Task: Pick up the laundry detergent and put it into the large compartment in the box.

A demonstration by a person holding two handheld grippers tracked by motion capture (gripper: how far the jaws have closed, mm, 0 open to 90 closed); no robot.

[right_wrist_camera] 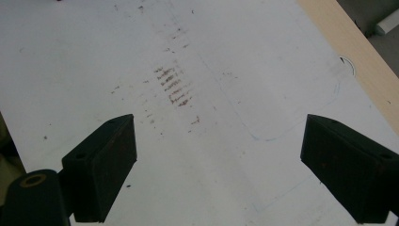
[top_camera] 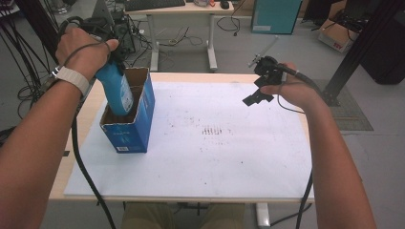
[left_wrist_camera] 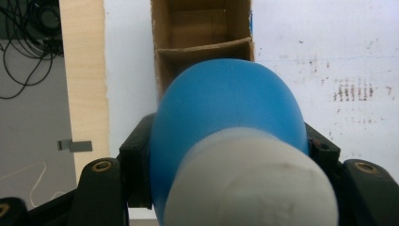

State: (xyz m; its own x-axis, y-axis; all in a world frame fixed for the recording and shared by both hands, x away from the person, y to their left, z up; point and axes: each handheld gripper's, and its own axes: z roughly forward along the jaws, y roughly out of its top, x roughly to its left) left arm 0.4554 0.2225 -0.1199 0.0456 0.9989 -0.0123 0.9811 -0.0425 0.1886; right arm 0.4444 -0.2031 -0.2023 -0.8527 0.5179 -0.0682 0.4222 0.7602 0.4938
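Fingers, left gripper (left_wrist_camera: 230,155): clamped on the blue bottle (top_camera: 116,93), base down in the open blue carton (top_camera: 129,129) at the table's (top_camera: 191,191) left.
Fingers, right gripper (right_wrist_camera: 219,165): wide, empty — hovering far right.
Risk: base catching the cardboard divider (left_wrist_camera: 202,47) — the unbraced carton could tip or slide.

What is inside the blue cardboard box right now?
The blue bottle, clamped by the left gripper, pokes into the blue cardboard box. A cardboard divider shows; the bottle hides the floor below.
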